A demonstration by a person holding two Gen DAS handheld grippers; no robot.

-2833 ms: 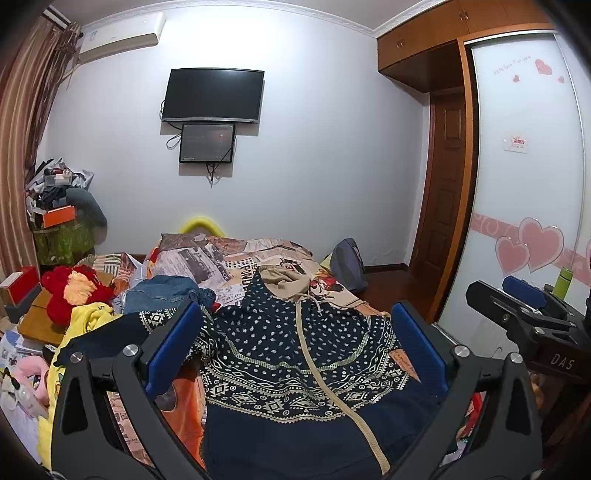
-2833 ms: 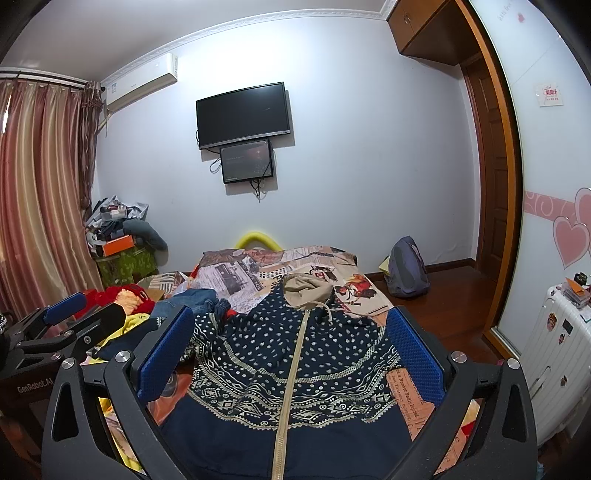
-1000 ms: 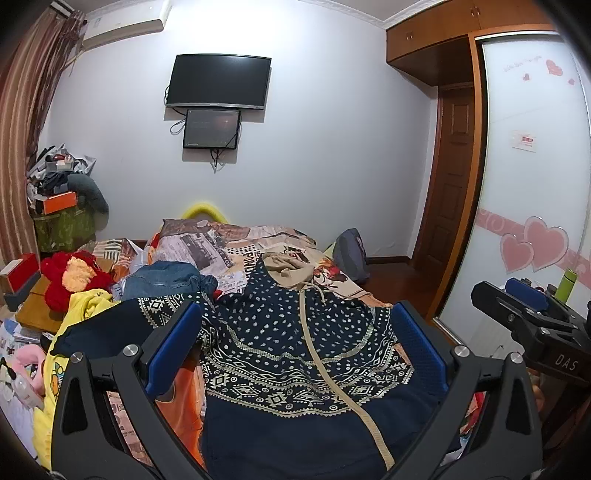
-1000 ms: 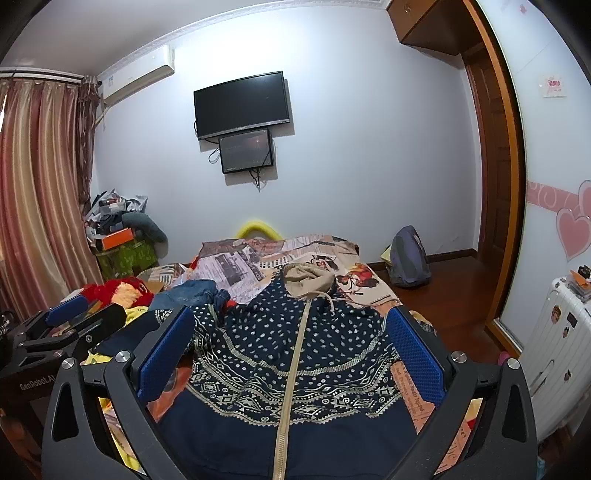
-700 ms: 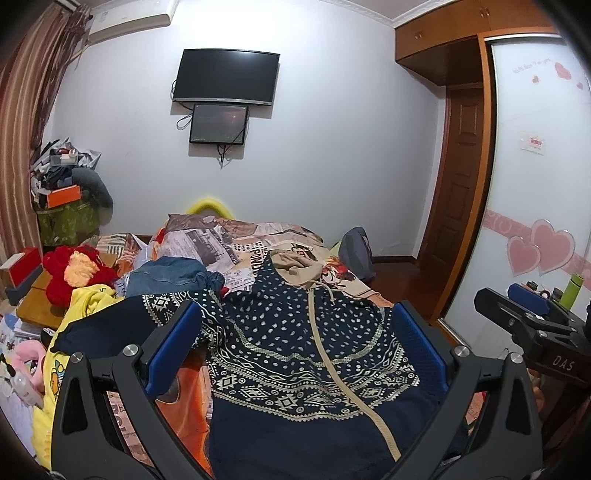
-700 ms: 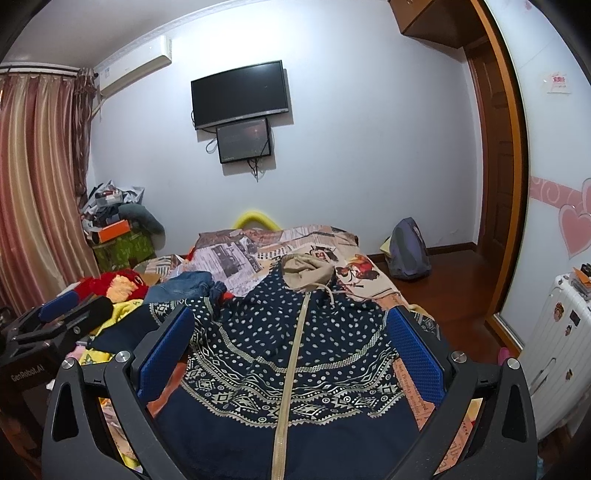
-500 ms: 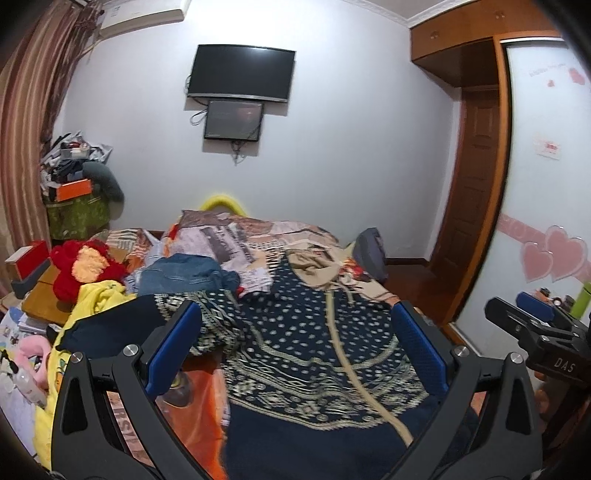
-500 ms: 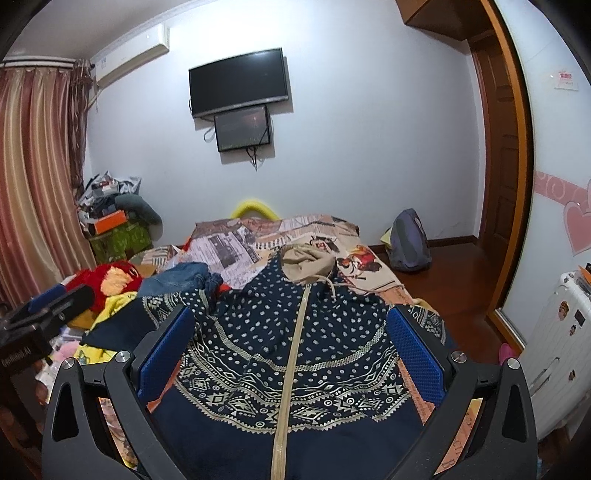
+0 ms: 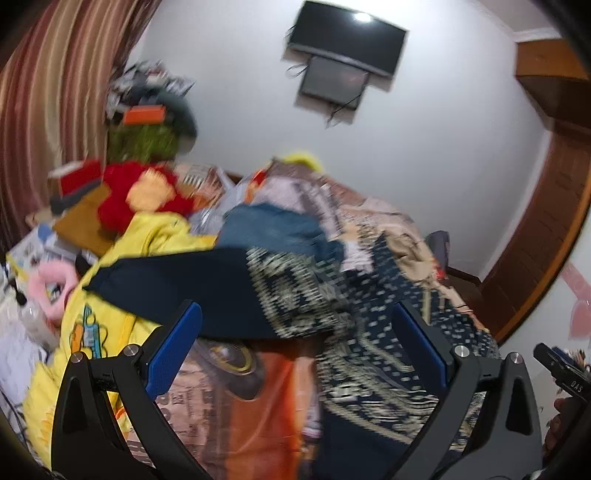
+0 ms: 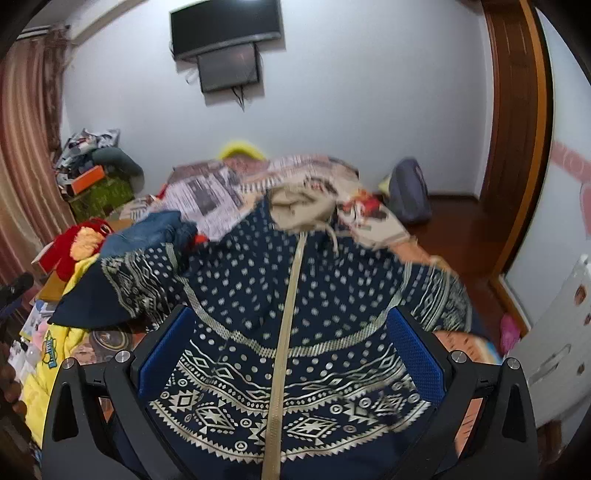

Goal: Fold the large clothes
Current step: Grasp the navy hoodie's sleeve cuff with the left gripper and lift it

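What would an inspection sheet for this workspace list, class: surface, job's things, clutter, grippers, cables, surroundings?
Surface: bed with printed cover.
Job's things: navy patterned hoodie spread front up, zip closed, sleeve stretched left.
Clutter: jeans, yellow garment, red plush.
Grippers: left gripper and right gripper open, holding nothing.
Cables: wires hang under the TV.
Surroundings: curtain, backpack, wooden door.

The left gripper and right gripper both gape wide, holding nothing, fingers pointing toward 12 o'clock.
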